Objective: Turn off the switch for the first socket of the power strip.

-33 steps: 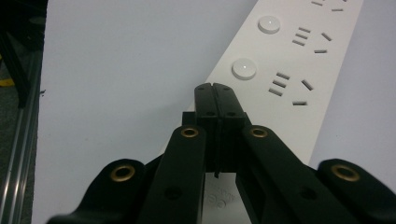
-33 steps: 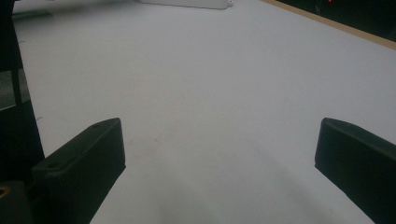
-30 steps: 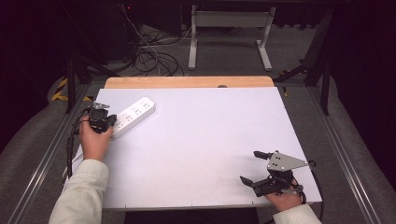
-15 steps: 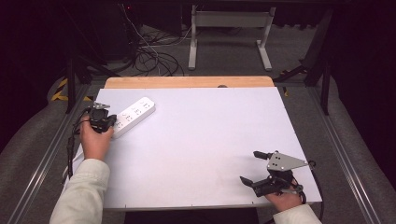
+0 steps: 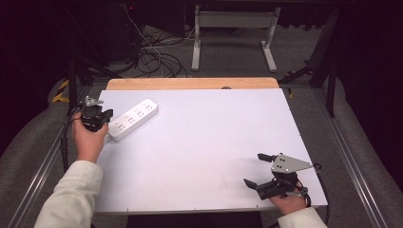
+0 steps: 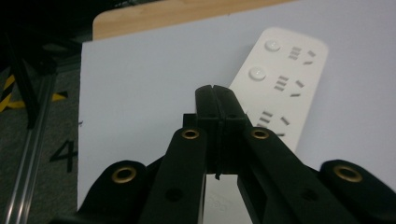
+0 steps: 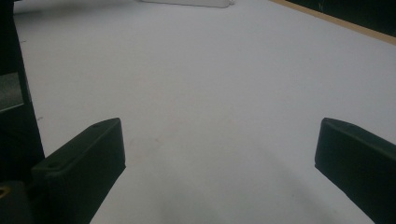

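Where it lies askew, white power strip (image 5: 132,118), sockets upward.

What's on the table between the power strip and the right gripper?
Nothing: high view shows bare white tabletop between power strip and right gripper.

Overhead plus two close table-level views
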`<act>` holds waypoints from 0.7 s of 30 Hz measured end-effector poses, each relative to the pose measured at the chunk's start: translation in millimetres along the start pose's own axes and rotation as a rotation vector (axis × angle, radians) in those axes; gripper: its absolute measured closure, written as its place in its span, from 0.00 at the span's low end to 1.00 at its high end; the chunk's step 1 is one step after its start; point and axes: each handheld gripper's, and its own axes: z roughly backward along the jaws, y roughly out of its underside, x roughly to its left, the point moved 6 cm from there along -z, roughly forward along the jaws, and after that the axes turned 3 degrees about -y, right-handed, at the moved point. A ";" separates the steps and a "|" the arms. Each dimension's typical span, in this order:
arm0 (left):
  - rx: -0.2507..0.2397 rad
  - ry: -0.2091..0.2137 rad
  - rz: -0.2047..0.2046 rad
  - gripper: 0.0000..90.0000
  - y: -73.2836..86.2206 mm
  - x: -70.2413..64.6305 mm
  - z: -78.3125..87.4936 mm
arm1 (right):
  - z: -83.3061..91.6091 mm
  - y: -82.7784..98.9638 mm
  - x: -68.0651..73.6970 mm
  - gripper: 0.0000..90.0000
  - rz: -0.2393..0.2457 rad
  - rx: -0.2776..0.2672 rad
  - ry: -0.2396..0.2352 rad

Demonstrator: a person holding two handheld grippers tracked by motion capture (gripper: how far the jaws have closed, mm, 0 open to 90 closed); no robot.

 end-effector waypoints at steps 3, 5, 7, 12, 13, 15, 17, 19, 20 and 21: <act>-0.031 0.034 0.027 0.98 -5.2 -3.2 10.8 | -0.1 -0.7 1.2 0.02 0.001 -0.003 0.001; -0.027 0.041 0.021 0.91 -6.2 -5.7 15.3 | -0.3 -1.0 2.2 0.02 0.006 -0.002 0.001; -0.029 0.042 0.000 0.89 -7.9 -8.2 20.2 | -0.3 -1.0 2.2 0.02 0.006 -0.001 0.002; -0.053 0.071 -0.010 0.82 -15.3 -13.5 33.5 | 0.2 -0.9 1.0 0.02 -0.002 -0.004 0.004; -0.057 0.078 -0.005 0.81 -16.2 -14.5 35.9 | 0.2 -0.9 1.0 0.02 -0.002 -0.004 0.004; -0.059 0.092 0.002 0.76 -17.0 -17.4 40.3 | 0.4 -0.8 1.1 0.02 0.000 -0.004 0.005; -0.045 0.107 0.005 0.73 -16.0 -21.5 44.2 | 0.5 -0.9 1.1 0.02 -0.001 -0.005 0.005; -0.037 0.112 0.005 0.65 -15.3 -26.0 48.5 | 0.9 -1.0 1.2 0.02 -0.001 -0.005 0.007; -0.036 0.115 0.002 0.58 -15.2 -28.3 50.8 | 1.0 -1.0 1.5 0.02 0.001 -0.004 0.008; -0.036 0.122 -0.001 0.58 -15.1 -30.9 53.3 | 1.0 -1.0 1.5 0.02 0.001 -0.004 0.008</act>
